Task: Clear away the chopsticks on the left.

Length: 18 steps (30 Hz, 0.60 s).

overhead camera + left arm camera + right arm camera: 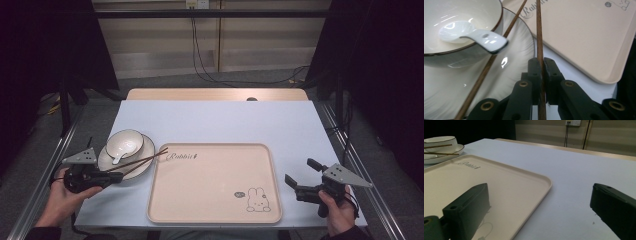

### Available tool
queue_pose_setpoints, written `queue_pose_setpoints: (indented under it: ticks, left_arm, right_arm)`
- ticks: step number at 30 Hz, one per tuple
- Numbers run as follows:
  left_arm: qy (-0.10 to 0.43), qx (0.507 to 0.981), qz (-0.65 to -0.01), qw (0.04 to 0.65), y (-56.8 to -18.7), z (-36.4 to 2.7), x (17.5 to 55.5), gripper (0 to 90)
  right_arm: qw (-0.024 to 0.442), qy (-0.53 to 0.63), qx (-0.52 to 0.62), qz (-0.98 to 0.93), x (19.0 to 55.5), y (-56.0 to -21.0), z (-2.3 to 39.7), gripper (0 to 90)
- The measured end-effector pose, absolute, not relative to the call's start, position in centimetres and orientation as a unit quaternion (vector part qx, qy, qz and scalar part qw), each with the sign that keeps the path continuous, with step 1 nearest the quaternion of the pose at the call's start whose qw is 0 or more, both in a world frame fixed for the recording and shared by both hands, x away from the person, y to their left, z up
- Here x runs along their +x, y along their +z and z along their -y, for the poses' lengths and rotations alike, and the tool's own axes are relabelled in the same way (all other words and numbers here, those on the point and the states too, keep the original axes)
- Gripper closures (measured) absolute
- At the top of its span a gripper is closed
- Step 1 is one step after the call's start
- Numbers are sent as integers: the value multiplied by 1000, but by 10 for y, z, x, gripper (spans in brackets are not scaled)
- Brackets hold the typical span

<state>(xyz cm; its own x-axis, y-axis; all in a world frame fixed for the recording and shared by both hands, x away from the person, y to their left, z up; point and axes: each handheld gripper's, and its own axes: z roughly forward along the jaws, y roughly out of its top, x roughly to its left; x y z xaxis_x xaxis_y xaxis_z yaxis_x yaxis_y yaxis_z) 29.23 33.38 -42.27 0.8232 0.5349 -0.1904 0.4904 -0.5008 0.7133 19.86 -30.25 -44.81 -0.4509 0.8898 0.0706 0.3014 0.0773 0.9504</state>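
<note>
At the worktop's left edge, the left gripper is clamped on one chopstick, which extends over the plate toward the tray; the second chopstick lies just beside it on the plate. The right gripper hovers wide apart, holding nothing.

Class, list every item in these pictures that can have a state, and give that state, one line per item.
Left hand-held gripper: shut on one chopstick.
Held chopstick: clamped between the jaws, its far end over the tray's corner.
Other chopstick: loose, lying across the plate.
Right hand-held gripper: open, holding nothing.
Bowl: upright on the plate, spoon inside.
Spoon: resting in the bowl, handle over the rim.
Plate: flat on the table.
Tray: flat, unloaded.
</note>
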Motion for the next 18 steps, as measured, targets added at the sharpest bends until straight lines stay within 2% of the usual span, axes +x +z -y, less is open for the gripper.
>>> queue_pose_setpoints:
  ticks: [18]
  left_arm:
    - [41, 847, -334, 412, -409, -294, 262, 846]
  right_arm:
    - [285, 517, 436, -679, 199, -448, 302, 21]
